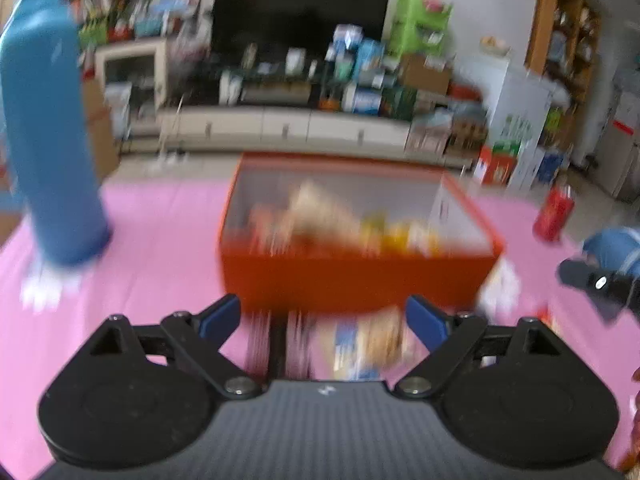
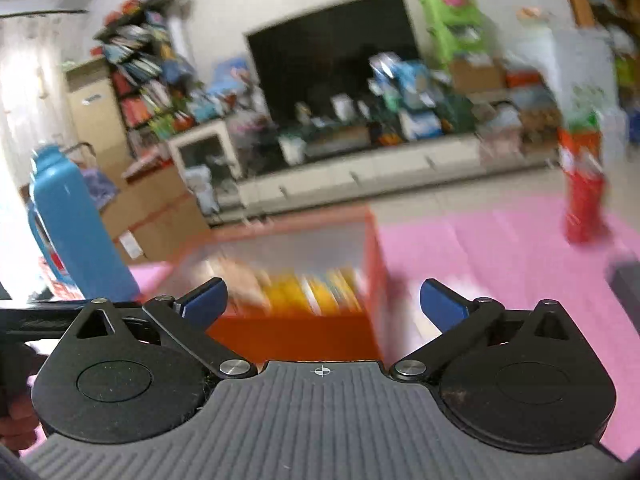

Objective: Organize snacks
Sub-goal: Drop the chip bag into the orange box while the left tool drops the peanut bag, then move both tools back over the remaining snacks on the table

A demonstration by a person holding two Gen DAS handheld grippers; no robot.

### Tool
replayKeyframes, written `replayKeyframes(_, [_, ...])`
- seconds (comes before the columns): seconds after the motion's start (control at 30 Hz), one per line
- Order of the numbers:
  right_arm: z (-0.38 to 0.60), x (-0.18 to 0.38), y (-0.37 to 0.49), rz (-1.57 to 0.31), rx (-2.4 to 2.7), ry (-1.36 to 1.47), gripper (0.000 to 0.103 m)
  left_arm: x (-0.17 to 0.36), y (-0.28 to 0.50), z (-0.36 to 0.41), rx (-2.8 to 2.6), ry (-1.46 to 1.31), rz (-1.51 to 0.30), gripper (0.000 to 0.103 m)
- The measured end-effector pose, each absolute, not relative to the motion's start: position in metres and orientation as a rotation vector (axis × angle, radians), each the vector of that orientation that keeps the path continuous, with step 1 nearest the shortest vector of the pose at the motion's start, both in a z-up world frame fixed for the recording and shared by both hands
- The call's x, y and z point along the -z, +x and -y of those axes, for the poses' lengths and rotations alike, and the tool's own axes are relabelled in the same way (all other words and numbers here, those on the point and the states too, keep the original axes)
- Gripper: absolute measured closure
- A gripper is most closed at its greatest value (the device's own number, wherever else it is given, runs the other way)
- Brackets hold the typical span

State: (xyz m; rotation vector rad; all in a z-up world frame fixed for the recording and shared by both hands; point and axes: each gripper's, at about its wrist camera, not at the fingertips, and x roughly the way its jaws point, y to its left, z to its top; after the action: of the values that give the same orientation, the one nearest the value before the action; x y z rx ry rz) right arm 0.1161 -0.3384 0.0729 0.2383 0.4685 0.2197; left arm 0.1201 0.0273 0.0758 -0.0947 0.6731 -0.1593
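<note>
The left gripper [image 1: 324, 318] sat nearest the lens, level above the pink mat [image 1: 152, 248], its blue-tipped fingers [image 1: 220, 316] spread wide with nothing between them. The right gripper [image 2: 323, 302] was likewise level, jaws apart and empty, aimed at the orange box [image 2: 296, 332] just ahead. That box held blurred snacks [image 1: 340, 228], yellow and tan packets heaped inside. A tall blue flask [image 1: 44, 136] stood on the mat to the box's left. A red can [image 1: 554, 212] stood well off to the right. A blurred packet [image 1: 368, 344] lay on the mat just before the box, between the left fingers.
</note>
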Motion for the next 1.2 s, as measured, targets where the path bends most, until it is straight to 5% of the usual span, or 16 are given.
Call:
replayKeyframes(0.2, [0.387,-0.018,0.046,-0.644,-0.195,0.470,0.010,-0.037,0.046,-0.027,0.221,-0.148,-0.796,0.015])
replayKeyframes(0.4, [0.418,-0.004,0.024,-0.626,-0.087,0.527,0.010,-0.022,-0.013,0.026,0.409,0.017,-0.792,0.015])
replayKeyframes(0.83, [0.405,-0.001,0.049,-0.668,-0.160,0.607,0.010,-0.016,0.009,0.113,0.694,-0.152,-0.843,0.015])
replayKeyframes(1.2, [0.388,0.000,0.054,-0.709,-0.234,0.550,0.010,-0.001,0.008,0.006,0.472,-0.154,-0.944,0.015])
